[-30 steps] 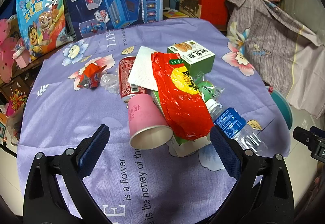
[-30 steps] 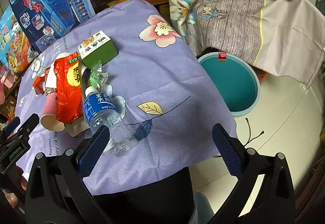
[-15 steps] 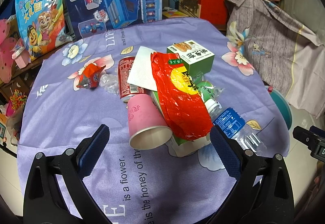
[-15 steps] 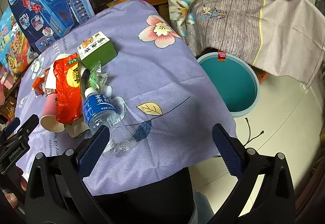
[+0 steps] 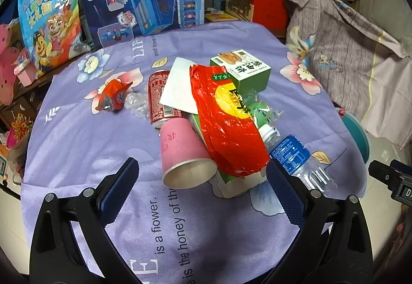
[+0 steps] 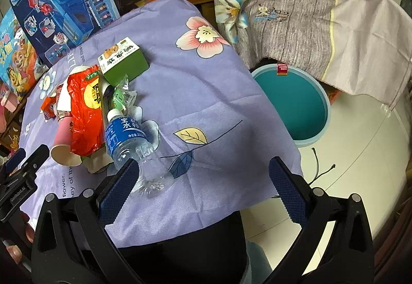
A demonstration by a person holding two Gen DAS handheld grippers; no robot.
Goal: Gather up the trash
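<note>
1. The left gripper point(image 5: 202, 182) is held wide open at the bottom of the left wrist view; nothing is gripped between its blue pads; a pink paper cup point(image 5: 184, 155) is seen lying on its side just above the gap, mouth toward the camera.
2. A red wrapper point(image 5: 226, 119) is draped over the pile at centre frame; a red can point(image 5: 159, 97) and a white napkin point(image 5: 180, 88) are tucked to its upper left; a green box point(image 5: 242, 70) is set above it.
3. The right gripper point(image 6: 202, 184) is spread open too, empty; a water bottle point(image 6: 131, 145) is laid at centre left of the right wrist view, its clear base just beside the left pad.
4. A teal bin point(image 6: 296, 101) is spotted on the floor at centre right, beside the purple tablecloth point(image 6: 206, 93).
</note>
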